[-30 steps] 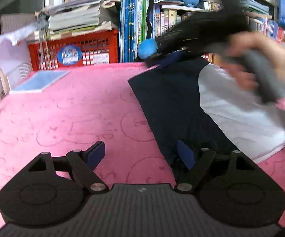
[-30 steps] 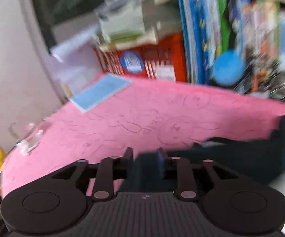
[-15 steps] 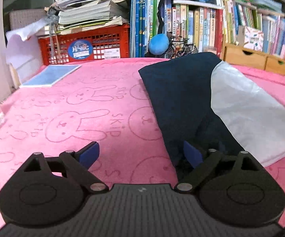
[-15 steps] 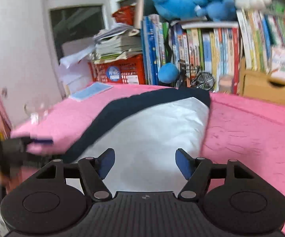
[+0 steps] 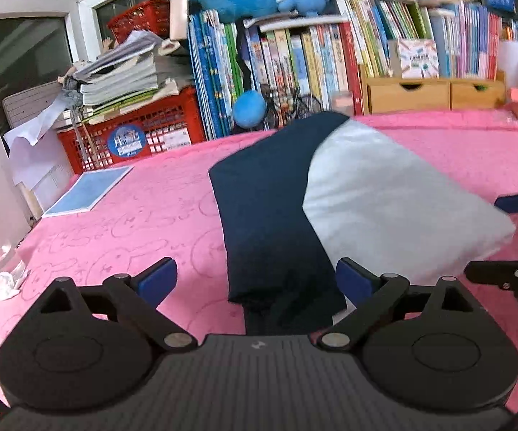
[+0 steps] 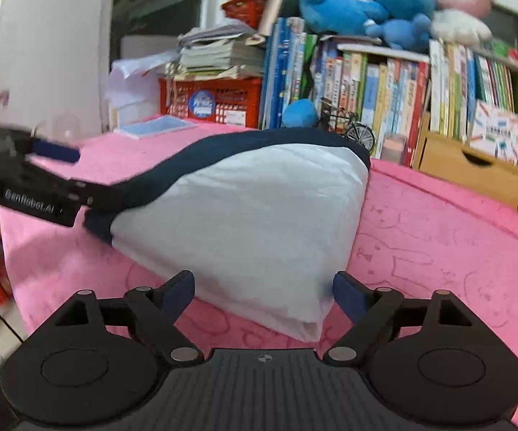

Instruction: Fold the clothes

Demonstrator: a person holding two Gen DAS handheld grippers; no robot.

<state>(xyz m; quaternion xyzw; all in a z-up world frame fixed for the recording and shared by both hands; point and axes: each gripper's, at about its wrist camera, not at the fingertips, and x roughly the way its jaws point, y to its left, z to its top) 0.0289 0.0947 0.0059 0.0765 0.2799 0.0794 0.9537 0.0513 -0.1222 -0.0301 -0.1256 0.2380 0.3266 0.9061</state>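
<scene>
1. One folded garment [image 5: 366,194], navy and white, lies on the pink cloth [image 5: 133,222].
2. Two grippers: the left gripper [image 5: 257,280] is opening, its jaws wide around the navy end without pressing it.
3. The right gripper [image 6: 262,291] is opening, its jaws flanking the white corner.
4. One red crate [image 5: 144,133] stands behind.

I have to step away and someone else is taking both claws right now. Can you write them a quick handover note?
Left claw: jaws opening, over the navy end of the garment, pads not pressing on it.
Right claw: jaws opening, the white corner between them, not gripped.
Garment: navy and white, lies folded on the pink cloth, navy part along the left, white part on the right.
Done: at least one fold is laid.
Left: probably one more fold across, then square up the edges.
</scene>
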